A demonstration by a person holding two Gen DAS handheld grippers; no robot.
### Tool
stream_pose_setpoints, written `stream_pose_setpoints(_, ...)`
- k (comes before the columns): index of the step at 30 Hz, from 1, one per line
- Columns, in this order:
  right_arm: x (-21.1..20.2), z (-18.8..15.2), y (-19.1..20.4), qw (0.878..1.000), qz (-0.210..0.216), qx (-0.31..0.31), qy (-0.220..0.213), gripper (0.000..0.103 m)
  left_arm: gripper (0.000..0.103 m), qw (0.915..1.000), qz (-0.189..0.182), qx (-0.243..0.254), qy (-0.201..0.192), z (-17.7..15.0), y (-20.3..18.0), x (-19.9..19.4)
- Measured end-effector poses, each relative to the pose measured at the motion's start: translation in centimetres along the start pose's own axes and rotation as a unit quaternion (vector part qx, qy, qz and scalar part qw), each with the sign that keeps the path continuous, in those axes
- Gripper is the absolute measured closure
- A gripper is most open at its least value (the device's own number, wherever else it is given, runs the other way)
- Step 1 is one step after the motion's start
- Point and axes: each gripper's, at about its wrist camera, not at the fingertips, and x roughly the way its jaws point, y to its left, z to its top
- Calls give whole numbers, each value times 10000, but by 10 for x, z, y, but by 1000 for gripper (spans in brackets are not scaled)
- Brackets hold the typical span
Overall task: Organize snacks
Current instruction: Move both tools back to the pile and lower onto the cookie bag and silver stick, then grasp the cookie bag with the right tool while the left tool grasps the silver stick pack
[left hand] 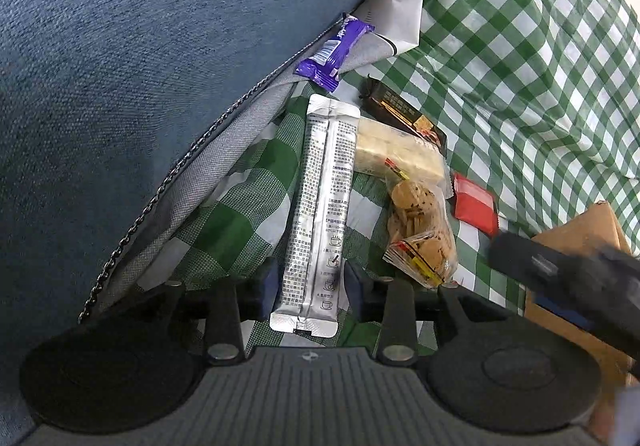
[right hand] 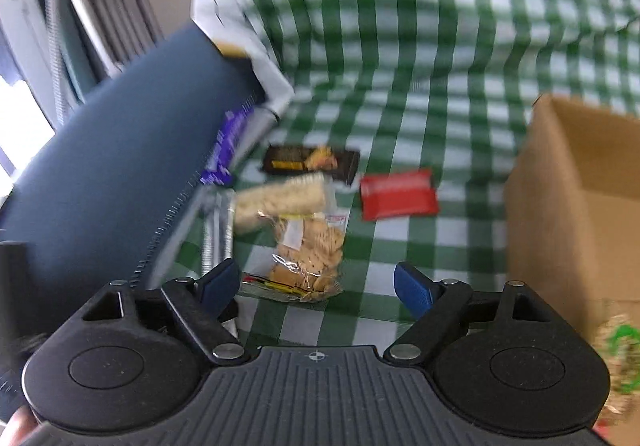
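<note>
My left gripper (left hand: 310, 288) is shut on a long silver sachet (left hand: 320, 206) that lies lengthwise between its blue pads. Beside it on the green checked cloth lie a clear cookie bag (left hand: 422, 234), a pale bar (left hand: 400, 154), a black bar (left hand: 404, 112), a red packet (left hand: 474, 206) and a purple bar (left hand: 334, 52). My right gripper (right hand: 316, 288) is open, with the cookie bag (right hand: 308, 258) just ahead between its blue fingers. The right view is blurred; it shows the pale bar (right hand: 280, 200), black bar (right hand: 312, 162), red packet (right hand: 398, 192) and sachet (right hand: 218, 230).
A blue cushion (left hand: 140, 66) with a grey zipped edge fills the left. A white bag (left hand: 400, 6) stands at the back. An open cardboard box (right hand: 572, 206) stands to the right, also in the left view (left hand: 584, 230), with a green-printed packet (right hand: 618, 358) near it.
</note>
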Motion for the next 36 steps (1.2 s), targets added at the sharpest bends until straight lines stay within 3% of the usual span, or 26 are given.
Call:
stream_pose_setpoints(3,31,4,1,9994,19,237,233,17,71,10000,33,17,2,0,-1,-1)
stream_pose_setpoints(5,48,9,2,9989,-22,309,356,16,81,10000,69,12,10,1,0,-1)
stream_pose_setpoints(10,83,10,2,9970,-144,317,690,19,84,9999,-29,-145,50,2,6,-2)
stream_pose_setpoints(13,89,6,3,9964,-51,331,785,39,85,9998,-54,-187,62,3,7,-2)
stream_pose_setpoints(17,72,1,6,9982,-130,-3,581,66,86,9994,-139,-306,85,4,11,-4)
stream_pose_setpoints(24,10,-26,-7,9978,-397,-381,362,68,98,9975,-547,-414,170,0,17,-11)
stream_pose_setpoints(30,-47,-77,0,9947,-384,-896,336,68,99,9969,-673,-385,152,-7,18,-20)
stream_pose_setpoints(34,-68,-113,8,9904,-314,-1319,268,68,98,9980,-569,-280,54,-11,14,-23)
stream_pose_setpoints(36,-71,-131,10,9867,-385,-1561,231,67,93,9983,-548,-192,-9,-11,10,-23)
